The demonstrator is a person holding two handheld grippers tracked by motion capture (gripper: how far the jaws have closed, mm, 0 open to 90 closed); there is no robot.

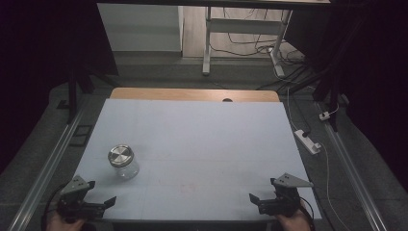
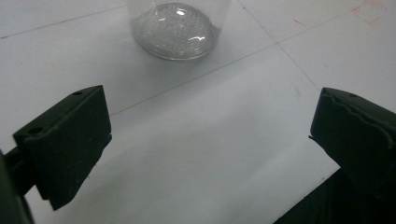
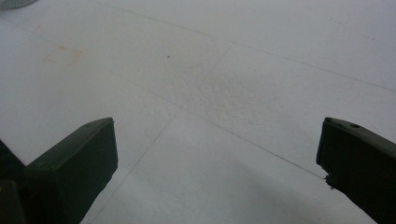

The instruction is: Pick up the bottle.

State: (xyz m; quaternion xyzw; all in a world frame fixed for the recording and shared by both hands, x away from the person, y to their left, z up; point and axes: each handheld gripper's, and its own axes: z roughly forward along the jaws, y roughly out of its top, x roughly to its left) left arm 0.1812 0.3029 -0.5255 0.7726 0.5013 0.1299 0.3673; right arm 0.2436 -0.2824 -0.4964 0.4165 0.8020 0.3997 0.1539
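A clear glass jar [image 1: 124, 163] with a silver metal lid [image 1: 120, 155] stands upright on the left part of the white table top [image 1: 202, 144]. In the left gripper view the jar's glass base [image 2: 175, 30] sits at the top, a short way beyond the jaws. My left gripper [image 1: 108, 202] rests at the table's front left corner, open, with nothing between its jaws. Its midpoint [image 2: 210, 135] lies over bare table. My right gripper [image 1: 257, 201] is at the front right, also open and empty, jaws wide apart [image 3: 217, 154].
The white sheet covers a wooden table whose far edge [image 1: 192, 94] shows. A white power strip [image 1: 308, 141] and cables lie on the floor at the right. A white desk frame [image 1: 240, 38] stands beyond the table. Faint red marks [image 2: 369, 11] are on the sheet.
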